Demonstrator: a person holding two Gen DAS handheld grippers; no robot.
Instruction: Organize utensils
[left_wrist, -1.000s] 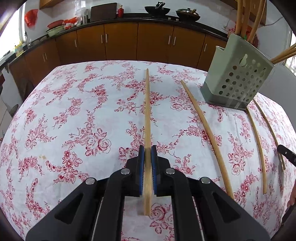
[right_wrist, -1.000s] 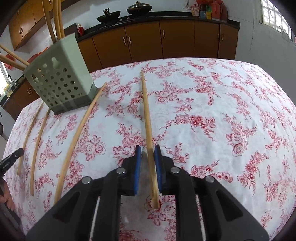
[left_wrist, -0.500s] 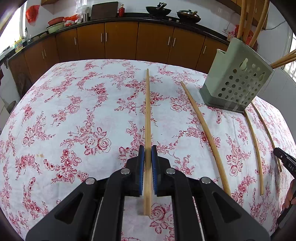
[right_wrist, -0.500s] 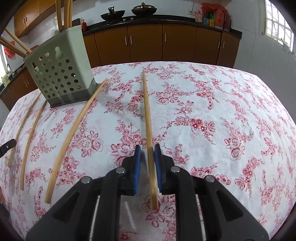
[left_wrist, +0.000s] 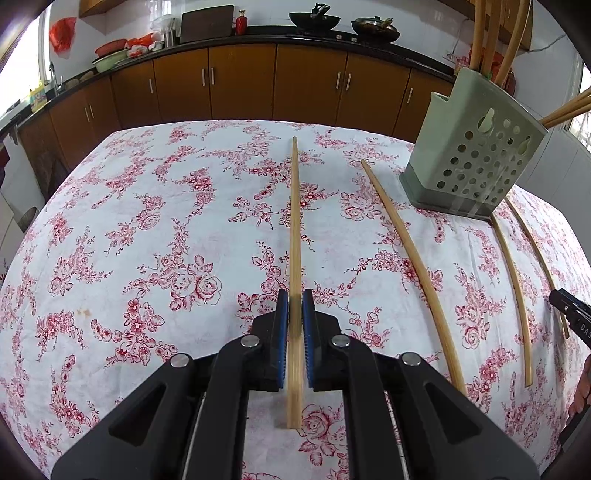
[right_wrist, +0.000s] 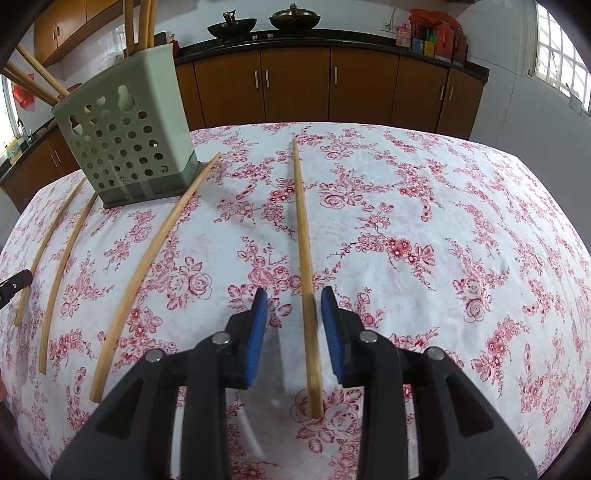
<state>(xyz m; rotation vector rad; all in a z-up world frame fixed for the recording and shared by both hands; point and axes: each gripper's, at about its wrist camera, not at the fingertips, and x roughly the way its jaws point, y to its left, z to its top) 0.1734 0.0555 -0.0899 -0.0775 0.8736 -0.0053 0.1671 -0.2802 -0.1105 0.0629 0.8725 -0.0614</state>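
My left gripper (left_wrist: 294, 302) is shut on a long wooden chopstick (left_wrist: 294, 229) that points away over the flowered tablecloth. My right gripper (right_wrist: 293, 299) is open, its blue pads apart on either side of another chopstick (right_wrist: 303, 236) that lies between them. A green perforated utensil holder (left_wrist: 476, 155) with several chopsticks standing in it sits at the far right in the left wrist view. It shows at the far left in the right wrist view (right_wrist: 125, 144).
Three more chopsticks lie loose on the tablecloth beside the holder (left_wrist: 413, 258) (left_wrist: 513, 288) (right_wrist: 155, 258). The tip of the other gripper shows at the frame edge (left_wrist: 570, 314). Brown kitchen cabinets (left_wrist: 240, 81) and a counter with woks stand behind the table.
My right gripper has opened, letting go of its chopstick. My left gripper stays shut on its chopstick and has barely moved.
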